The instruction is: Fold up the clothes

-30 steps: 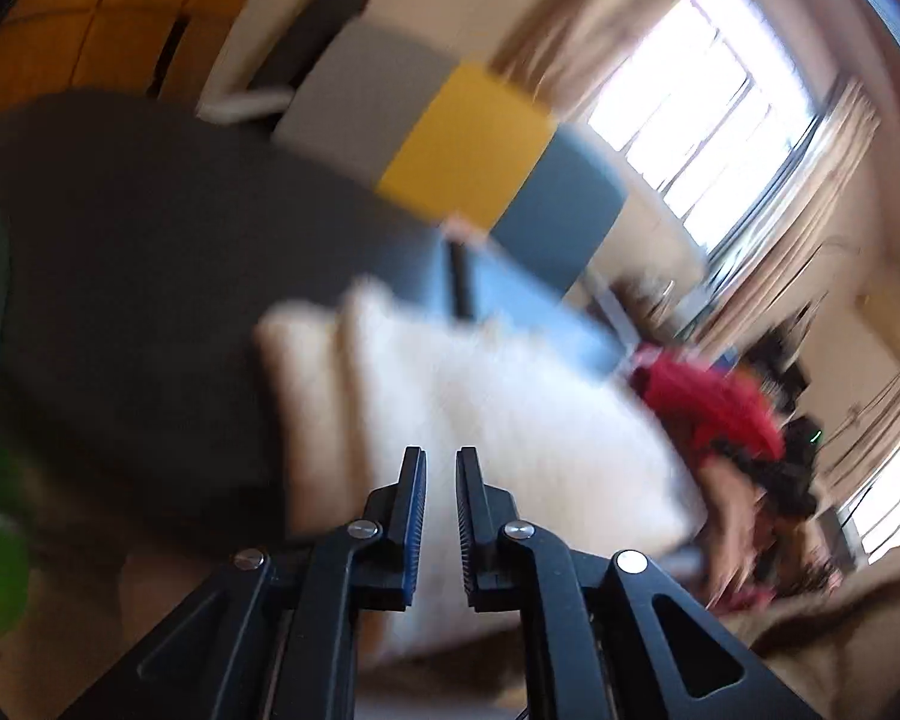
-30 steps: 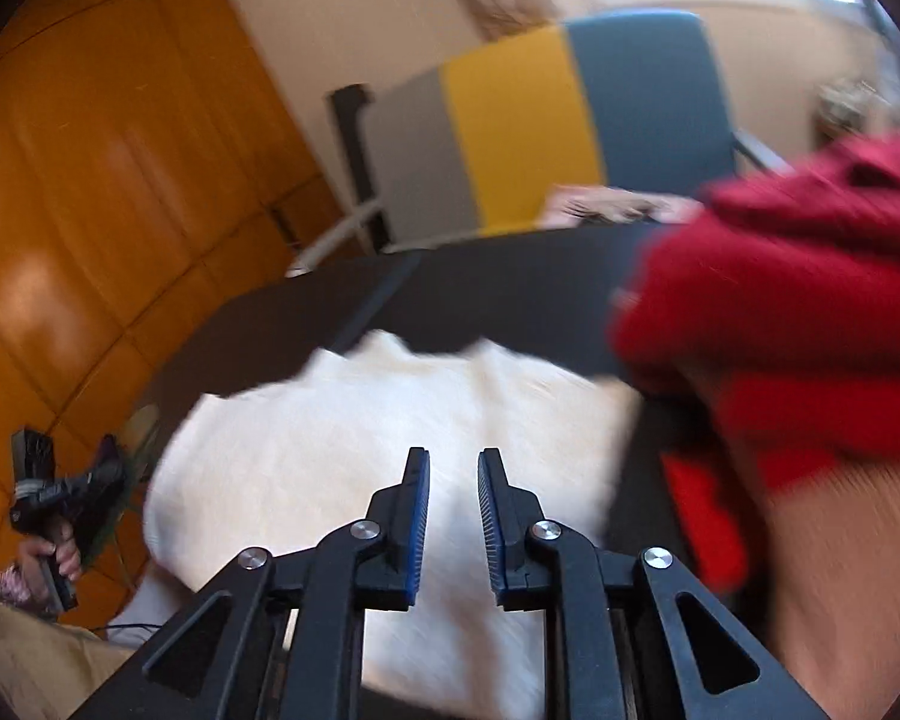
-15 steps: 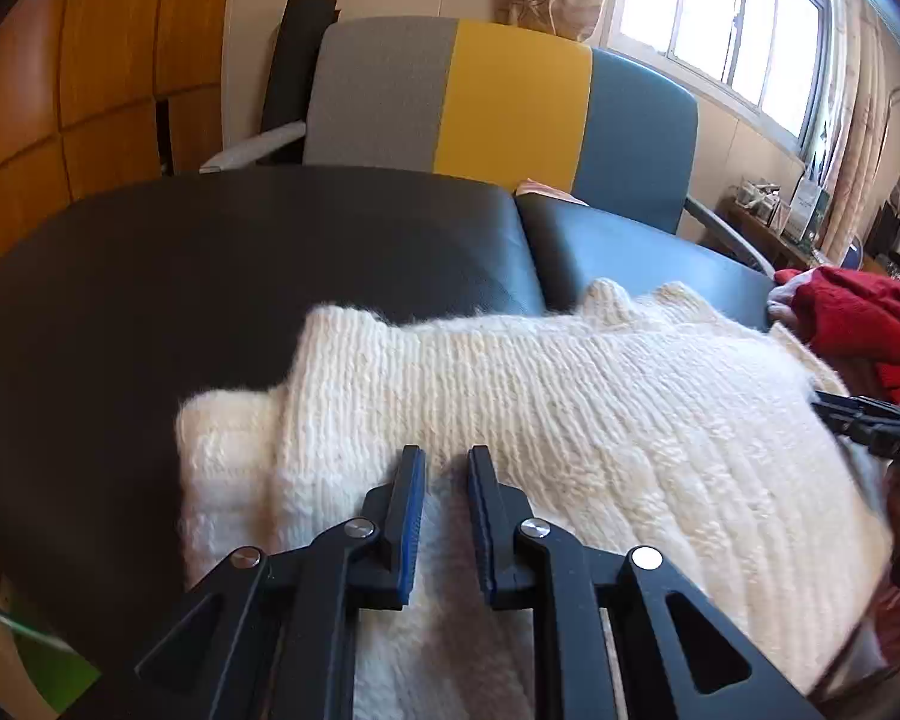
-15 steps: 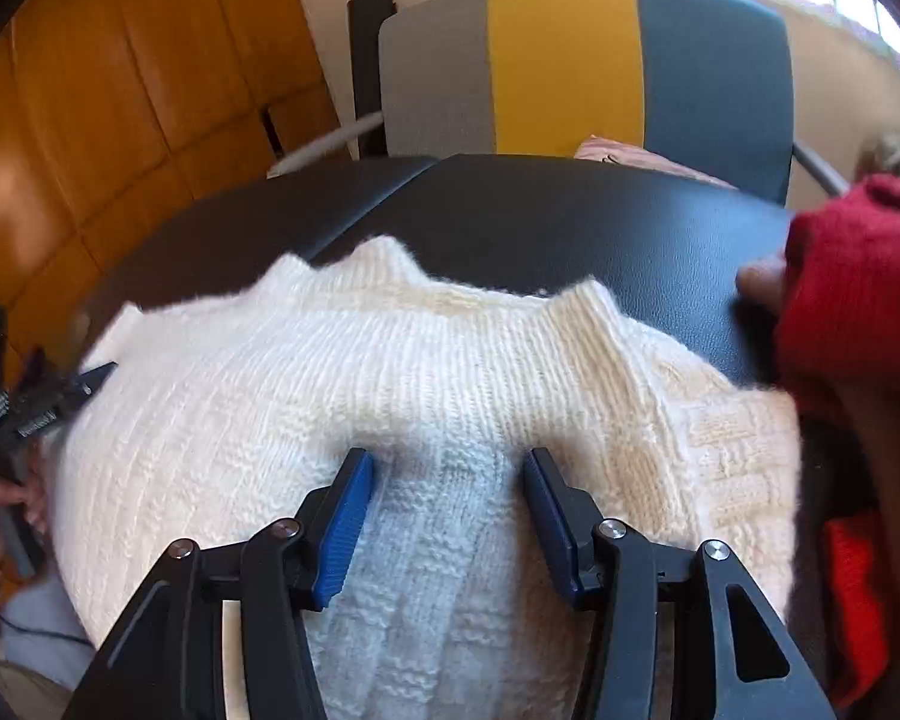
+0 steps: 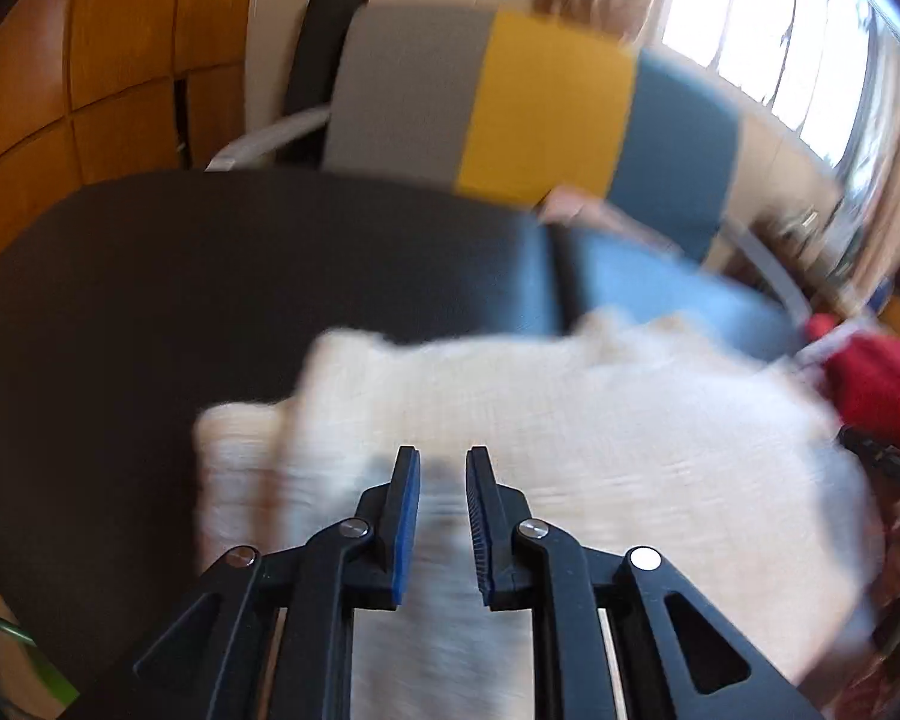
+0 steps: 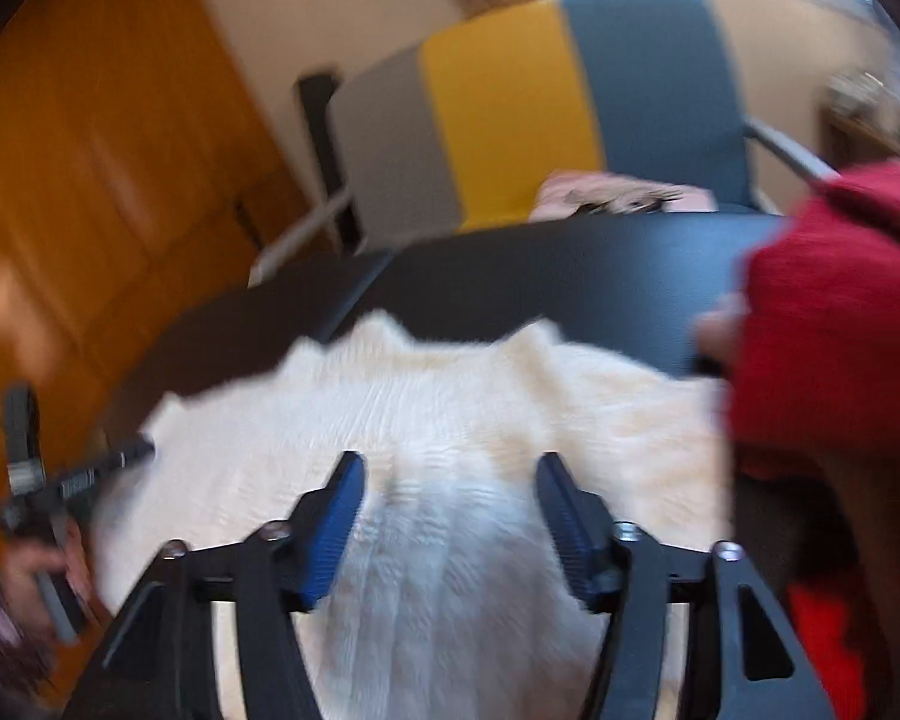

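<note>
From the left wrist view, the left hand-held gripper (image 5: 442,468) hangs over the cream knitted sweater (image 5: 600,420), its blue-padded jaws standing narrow, a small gap between them with nothing pinched. Half a second ago the knit ribs were sharp; now the whole view is smeared with motion, and the chair behind has slid and tilted in the frame. The gap between the jaws looks about the same as then. The sweater lies on the dark counter (image 5: 210,300), folded into a thick, puffy block with a lower layer sticking out at its left edge. At the far right a red garment (image 5: 882,384) sits just beside the sweater, and a black gripper tip pokes in below it. Behind the counter stands a chair (image 5: 540,108) with grey, yellow and blue panels.

From the right wrist view, the right hand-held gripper (image 6: 450,480) has its jaws wide and opening further, clearly wider than half a second ago; sweater knit shows between them, but the pads do not press on it. The sweater (image 6: 450,396) spreads across the near part of the counter (image 6: 570,276), its far edge wavy with two small peaks. The left hand-held gripper (image 6: 90,471) reaches the sweater's left edge. A red sleeve (image 6: 840,312) fills the right side, larger in frame than before.
</note>
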